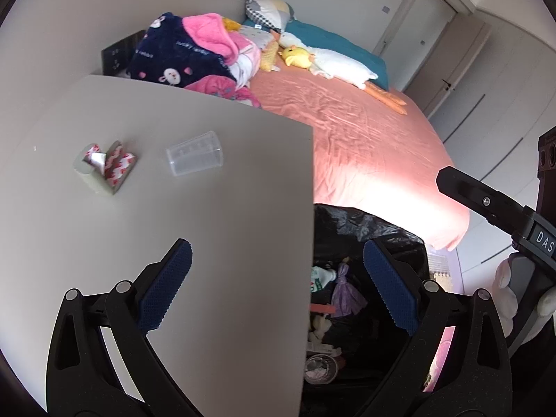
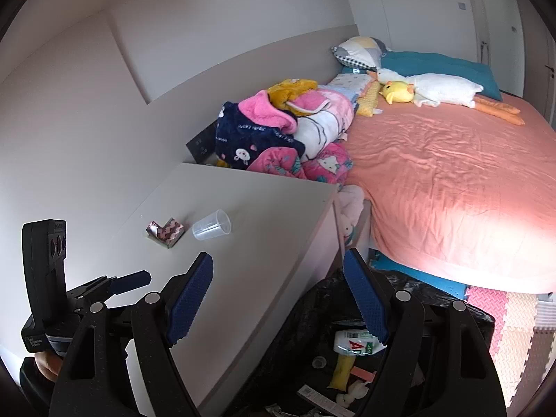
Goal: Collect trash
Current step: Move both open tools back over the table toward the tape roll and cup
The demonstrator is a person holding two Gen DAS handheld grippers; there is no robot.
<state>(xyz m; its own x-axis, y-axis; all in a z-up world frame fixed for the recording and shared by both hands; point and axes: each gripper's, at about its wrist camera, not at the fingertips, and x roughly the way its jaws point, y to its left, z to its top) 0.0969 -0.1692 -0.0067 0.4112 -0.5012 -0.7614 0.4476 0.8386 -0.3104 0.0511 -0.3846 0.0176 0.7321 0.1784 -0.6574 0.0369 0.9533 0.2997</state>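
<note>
A clear plastic cup [image 1: 194,158] [image 2: 212,229] lies on its side on the pale bedside table [image 1: 226,243] [image 2: 264,253]. Just left of it sits a crumpled red-and-white patterned wrapper [image 1: 104,166] [image 2: 165,231]. A black trash bag [image 1: 382,222] [image 2: 305,319] stands open on the floor against the table's right edge, holding a small bottle, a purple scrap and other litter. My left gripper [image 1: 278,288] is open and empty, straddling the table edge above the bag. My right gripper [image 2: 278,299] is open and empty too, over the same edge, nearer the bag.
A bed with a salmon sheet [image 2: 451,173] fills the right side, carrying a heap of clothes [image 2: 278,132] and plush toys [image 2: 431,88]. Foam mats [image 2: 514,330] cover the floor beside the bag. A wall runs behind the table.
</note>
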